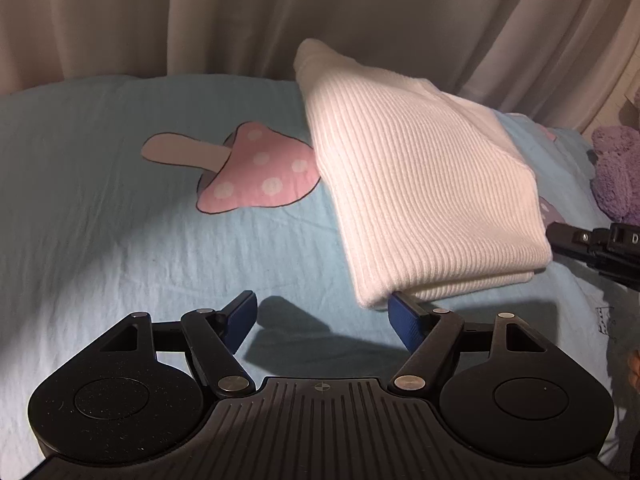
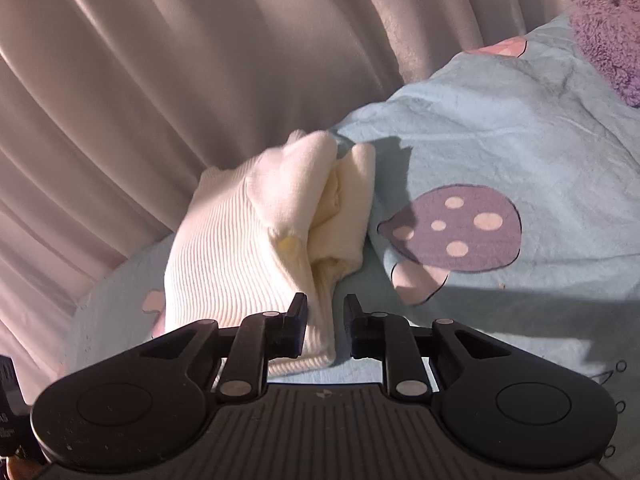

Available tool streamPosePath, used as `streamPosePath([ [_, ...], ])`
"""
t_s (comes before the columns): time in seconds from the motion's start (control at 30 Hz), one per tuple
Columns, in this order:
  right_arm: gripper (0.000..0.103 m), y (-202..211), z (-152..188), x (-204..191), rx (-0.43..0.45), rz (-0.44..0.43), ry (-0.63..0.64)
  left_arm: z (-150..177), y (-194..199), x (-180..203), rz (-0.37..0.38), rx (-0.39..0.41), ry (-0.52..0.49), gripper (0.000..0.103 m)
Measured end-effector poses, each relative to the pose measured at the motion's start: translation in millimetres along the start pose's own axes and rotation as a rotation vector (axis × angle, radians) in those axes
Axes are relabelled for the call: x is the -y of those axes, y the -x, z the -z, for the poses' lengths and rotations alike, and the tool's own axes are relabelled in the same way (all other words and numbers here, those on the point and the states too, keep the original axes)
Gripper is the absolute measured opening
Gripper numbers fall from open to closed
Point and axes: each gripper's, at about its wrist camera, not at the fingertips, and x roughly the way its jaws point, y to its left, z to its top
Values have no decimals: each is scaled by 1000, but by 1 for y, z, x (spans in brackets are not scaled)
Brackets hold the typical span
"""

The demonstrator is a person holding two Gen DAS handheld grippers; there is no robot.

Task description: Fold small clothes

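Observation:
A white ribbed garment (image 1: 420, 184) lies folded on the light blue mushroom-print sheet (image 1: 100, 200). My left gripper (image 1: 322, 314) stands open wide at the garment's near edge; its right pad (image 1: 402, 320) is tucked just under the near corner, and its left pad rests over bare sheet. In the right wrist view the garment (image 2: 248, 240) shows its stacked layers. My right gripper (image 2: 325, 320) is narrowly open with the garment's corner between its fingers, lying against the left finger (image 2: 298, 318) and clear of the right one. The right gripper (image 1: 592, 246) also shows beside the garment.
A beige curtain (image 1: 280, 12) hangs right behind the bed. A purple plush toy (image 1: 616, 172) sits on the sheet to the right of the garment, also visible as the plush toy (image 2: 604, 20). A pink mushroom print (image 1: 256, 172) lies left of the garment.

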Motion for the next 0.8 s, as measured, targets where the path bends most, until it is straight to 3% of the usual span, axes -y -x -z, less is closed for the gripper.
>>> streamPosePath([
  [0.17, 28, -14, -27, 12, 37, -57, -59, -12, 16, -14, 124, 23, 31, 81],
  [0.23, 30, -32, -38, 12, 16, -122, -87, -19, 12, -15, 114, 30, 55, 81],
  [0.3, 38, -50, -47, 12, -12, -167, -116, -26, 7, -13, 111, 32, 71, 81],
  [0.37, 38, -71, -53, 12, -52, -182, -149, -32, 1, -11, 116, 40, 78, 81],
  [0.43, 31, -85, -54, 8, -80, -173, -147, -41, -6, -11, 122, 39, 94, 81],
  [0.47, 13, -87, -54, 6, -78, -171, -137, -45, -9, -11, 127, 40, 106, 81],
  [0.57, 9, -75, -55, -9, -3, -187, -42, -60, -17, -14, 151, 51, 149, 81],
  [0.6, 8, -70, -56, -10, 27, -180, -33, -64, -18, -14, 156, 59, 155, 81],
  [0.67, 8, -68, -56, -14, 36, -85, 17, -73, -21, -12, 153, 74, 151, 81],
  [0.73, 8, -82, -47, -21, -1, 40, 138, -80, -27, -10, 134, 80, 145, 81],
  [0.8, 9, -84, -39, -31, 14, 86, 249, -86, -34, -8, 122, 64, 143, 81],
])
